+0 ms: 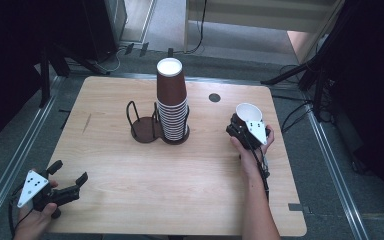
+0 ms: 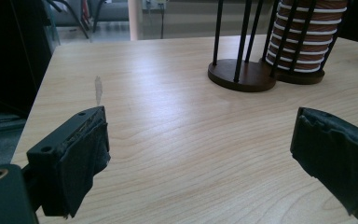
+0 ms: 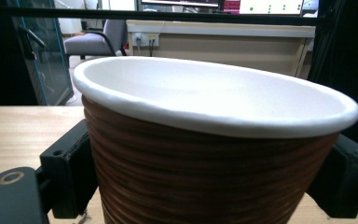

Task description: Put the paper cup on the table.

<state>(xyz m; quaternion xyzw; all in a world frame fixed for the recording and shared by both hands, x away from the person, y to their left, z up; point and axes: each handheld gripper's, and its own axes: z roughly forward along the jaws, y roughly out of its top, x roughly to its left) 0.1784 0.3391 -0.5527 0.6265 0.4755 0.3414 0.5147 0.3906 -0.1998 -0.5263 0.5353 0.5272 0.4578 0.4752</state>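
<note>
A tall stack of brown ribbed paper cups (image 1: 172,102) (image 2: 307,37) stands in the right ring of a dark two-ring wire holder (image 1: 145,129) (image 2: 242,70) near the table's middle. The holder's left ring holds nothing. My right gripper (image 1: 241,125) (image 3: 205,182) is shut on a single brown paper cup (image 1: 247,113) (image 3: 214,154) with a white inside, mouth tilted up, over the table's right side. At the near left corner my left gripper (image 1: 70,172) (image 2: 200,158) rests open, its jaws wide apart with bare wood between them.
The light wooden table (image 1: 180,195) has a round dark grommet (image 1: 214,97) near its far edge. Black stand legs and cables lie on the floor beyond the far side. Metal rails (image 1: 10,160) run along both sides of the table.
</note>
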